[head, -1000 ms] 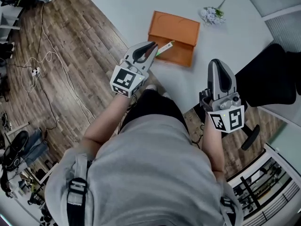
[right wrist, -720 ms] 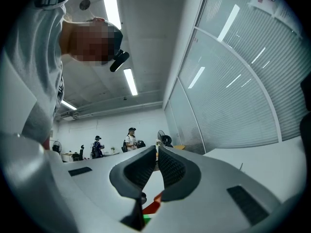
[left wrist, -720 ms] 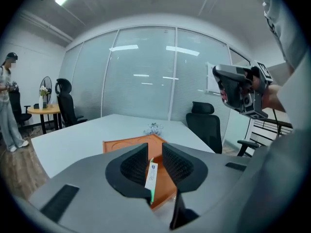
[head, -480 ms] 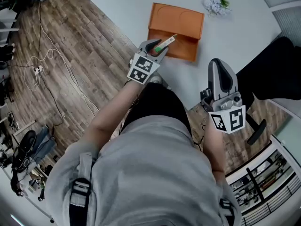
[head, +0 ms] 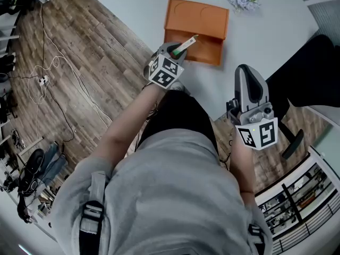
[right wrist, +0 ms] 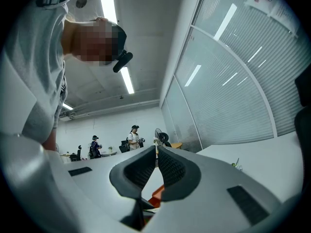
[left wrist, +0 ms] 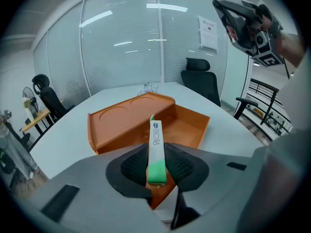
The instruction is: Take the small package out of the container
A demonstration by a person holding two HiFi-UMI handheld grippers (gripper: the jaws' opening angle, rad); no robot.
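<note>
Now nearer the container (head: 196,17), the left gripper (head: 176,50) closes, apparently gripping the small package (left wrist: 156,144).

An office meeting room, folks.
Glass partition walls (left wrist: 121,42) with blinds all round, black swivel chair (left wrist: 200,84) by the big white worktop (left wrist: 63,144), wood-plank floor (head: 79,62) below, strip lights (right wrist: 127,79) overhead.
</note>
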